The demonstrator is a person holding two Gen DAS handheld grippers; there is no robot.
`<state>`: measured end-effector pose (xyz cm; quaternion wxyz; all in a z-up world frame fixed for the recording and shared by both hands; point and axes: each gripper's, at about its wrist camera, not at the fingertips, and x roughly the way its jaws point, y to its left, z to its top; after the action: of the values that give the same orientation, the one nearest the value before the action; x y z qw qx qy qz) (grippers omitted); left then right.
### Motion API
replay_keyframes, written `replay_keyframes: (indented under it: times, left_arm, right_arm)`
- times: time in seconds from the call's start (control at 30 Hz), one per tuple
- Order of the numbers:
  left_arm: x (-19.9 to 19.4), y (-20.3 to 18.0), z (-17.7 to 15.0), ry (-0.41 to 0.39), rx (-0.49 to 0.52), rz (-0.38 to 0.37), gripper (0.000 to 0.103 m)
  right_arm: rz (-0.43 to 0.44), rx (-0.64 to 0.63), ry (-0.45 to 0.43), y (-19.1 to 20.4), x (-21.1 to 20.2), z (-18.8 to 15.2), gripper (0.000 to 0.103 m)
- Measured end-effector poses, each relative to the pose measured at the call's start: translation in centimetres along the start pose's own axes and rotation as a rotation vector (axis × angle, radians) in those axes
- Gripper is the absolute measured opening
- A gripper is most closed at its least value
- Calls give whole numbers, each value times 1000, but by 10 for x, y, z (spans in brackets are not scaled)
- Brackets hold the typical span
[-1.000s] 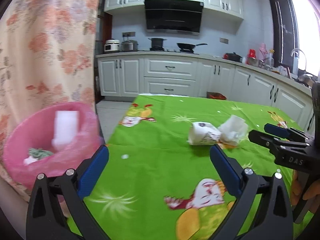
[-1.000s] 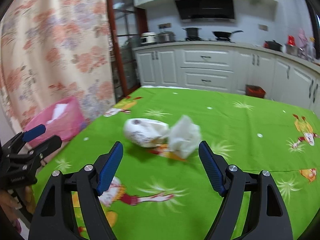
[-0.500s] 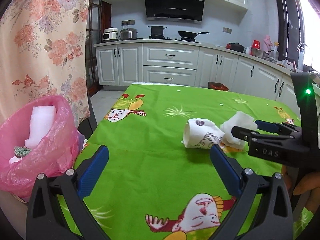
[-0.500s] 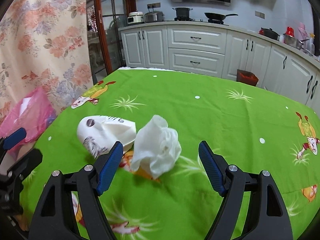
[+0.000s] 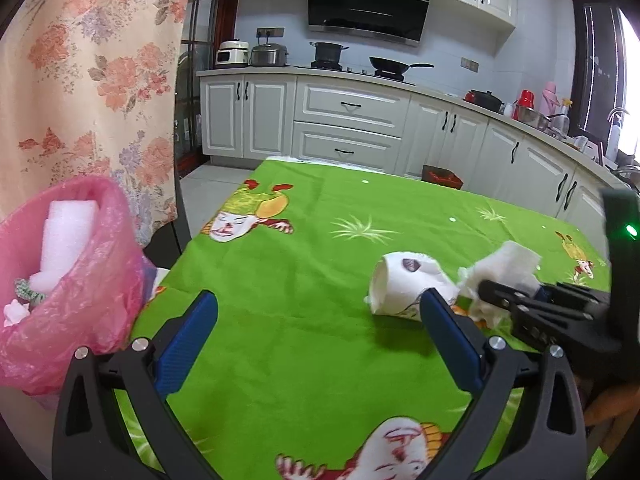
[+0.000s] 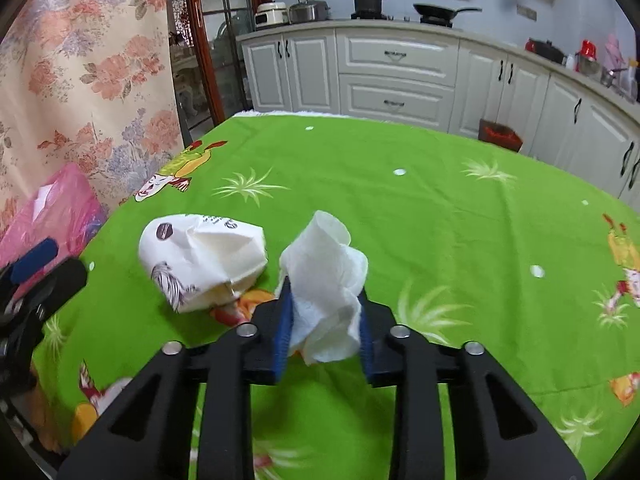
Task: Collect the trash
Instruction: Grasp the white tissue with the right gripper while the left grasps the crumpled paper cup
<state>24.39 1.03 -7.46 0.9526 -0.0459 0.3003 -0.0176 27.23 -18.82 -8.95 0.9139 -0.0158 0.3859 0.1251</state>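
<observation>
My right gripper [image 6: 324, 320] has its jaws clamped on the crumpled tissue [image 6: 326, 280], low in the middle of the frame, just above the tabletop [image 6: 440, 208]. My left gripper [image 5: 316, 344] hangs with its jaws apart and empty. The crushed paper cup [image 5: 404, 284] lies uncollected, right of centre. The pink bin bag [image 5: 72, 292] at the left edge already holds foam scraps; tissue and cup remain.
</observation>
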Motion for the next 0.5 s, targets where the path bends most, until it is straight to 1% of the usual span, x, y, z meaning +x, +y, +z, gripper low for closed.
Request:
replay_keyframes:
  times: [0.2,0.43,0.47,0.5]
  left_arm:
    - [18,-36,7,23,34,-32,98]
    - [52,-74,11,103,71,-46,97]
    - [56,-78,11,116,80,-42,94]
    - [59,-81,11,128,88,-41,89]
  right_arm:
    - [-17,80,-64,-28,-31,-19,25]
    - [-16,145,-106,-48,-51,-33,25]
    - [-14,153,-110,-50,-53,-34,25]
    - [-14,159,-114,-51,-54,-35,25]
